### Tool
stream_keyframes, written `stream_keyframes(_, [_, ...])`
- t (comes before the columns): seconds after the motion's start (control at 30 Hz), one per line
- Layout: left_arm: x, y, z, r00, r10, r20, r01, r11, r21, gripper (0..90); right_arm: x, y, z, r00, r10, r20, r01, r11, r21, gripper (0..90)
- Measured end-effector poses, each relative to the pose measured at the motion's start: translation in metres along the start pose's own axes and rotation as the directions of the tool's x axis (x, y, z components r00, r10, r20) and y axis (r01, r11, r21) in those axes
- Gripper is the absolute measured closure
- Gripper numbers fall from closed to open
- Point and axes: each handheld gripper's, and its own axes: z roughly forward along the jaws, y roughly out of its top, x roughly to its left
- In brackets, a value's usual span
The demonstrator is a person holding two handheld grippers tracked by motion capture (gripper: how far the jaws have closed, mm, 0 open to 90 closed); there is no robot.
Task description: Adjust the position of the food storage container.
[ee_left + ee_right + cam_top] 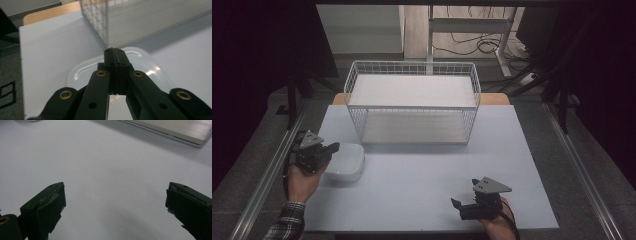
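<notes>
A white, rounded-square container [346,161] with a translucent lid [82,70] lies at the table's left side. My left gripper [332,147] hovers over its left edge, pointing right. In the left gripper view the jaws are pressed together with nothing between them, so the gripper [114,53] is shut. My right gripper [457,204] rests near the front edge of the table, right of centre. Its fingers stand wide apart over bare tabletop, and the gripper [115,192] is open and empty.
A white wire shelf rack [412,100] with two tiers stands at the back middle of the pale table [422,170]; its corner [100,17] rises just beyond the container. Its base plate [175,130] lies ahead of the right gripper. Dark frame rails run along both table sides.
</notes>
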Motion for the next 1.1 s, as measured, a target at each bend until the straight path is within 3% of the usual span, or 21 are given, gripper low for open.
stream_keyframes(0.13, [0.016, -0.003, 0.001, 0.9984, -0.036, -0.043, 0.036, 0.9993, -0.003, 89.9, 0.0, 0.0, 0.001, 1.0, -0.007, 0.002, 0.007, 1.0, 0.006, 2.9])
stream_keyframes(0.33, [0.035, -0.006, 0.003, 0.9928, -0.06, -0.104, 0.06, 0.9982, -0.004, 89.9, 0.001, 0.0, 0.001, 0.9999, -0.015, 0.001, 0.015, 0.9998, 0.013, 3.1])
stream_keyframes(0.63, [0.052, -0.021, 0.017, 0.9818, -0.085, -0.17, 0.093, 0.995, 0.037, 90.0, 0.001, -0.001, 0.002, 0.9996, -0.026, -0.007, 0.026, 0.9995, 0.018, 3.1])
stream_keyframes(0.8, [0.053, -0.031, 0.026, 0.9805, -0.103, -0.167, 0.115, 0.9915, 0.061, 90.0, 0.002, -0.001, 0.003, 0.9996, -0.029, -0.005, 0.029, 0.9993, 0.024, 3.2])
stream_keyframes(1.1, [0.041, -0.039, 0.032, 0.9884, -0.098, -0.116, 0.107, 0.9917, 0.072, 90.0, 0.002, -0.001, 0.003, 0.9993, -0.036, -0.007, 0.036, 0.999, 0.028, 3.4])
